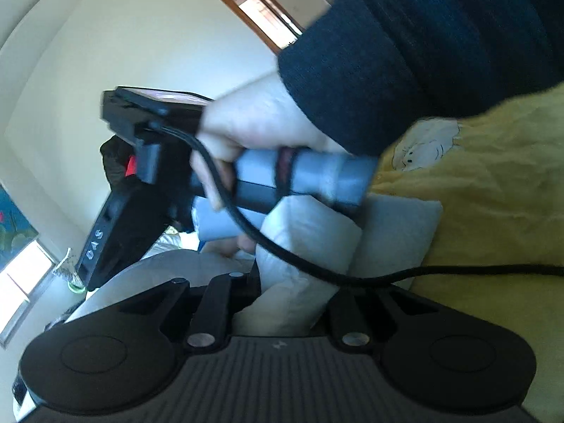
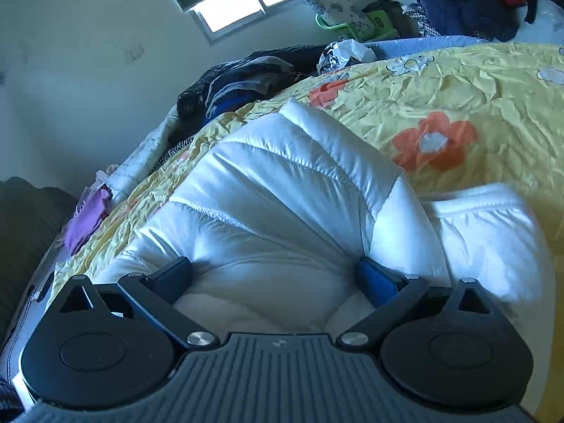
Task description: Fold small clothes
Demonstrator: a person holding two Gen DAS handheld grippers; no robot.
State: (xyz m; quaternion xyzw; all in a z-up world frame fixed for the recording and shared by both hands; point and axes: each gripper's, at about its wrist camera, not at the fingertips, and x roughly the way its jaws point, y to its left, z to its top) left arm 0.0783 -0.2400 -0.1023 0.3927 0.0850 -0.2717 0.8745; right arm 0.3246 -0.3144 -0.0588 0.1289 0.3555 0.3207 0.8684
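Right gripper (image 2: 275,278): fingers spread wide, pressed down into a white quilted puffer jacket (image 2: 282,194). Jacket fabric bulges up between the two fingers; the dark left finger and the blue-padded right finger (image 2: 375,280) each sink into it. Nothing pinched.

Jacket lies on a yellow bedspread (image 2: 458,81) printed with orange flowers. It runs forward and away from the right gripper, quilting seams fanning outward. A second white puffed part of the jacket lies just to the gripper's right, beside the main body.

Beyond the jacket, at the far edge of the bed: a heap of dark clothes (image 2: 243,77) and a crumpled plastic bag (image 2: 343,54). A purple garment (image 2: 88,218) hangs off the bed edge to the left.

Left gripper (image 1: 282,303): its linkage frames white jacket fabric rising between the arms. Fingertips hidden by fabric, so cannot tell whether they are apart or together. Directly ahead, the person's right hand (image 1: 253,123), in a dark knit sleeve (image 1: 423,53), wraps the handle of the right gripper. A black cable (image 1: 317,268) trails across the white fabric just in front of the left gripper.
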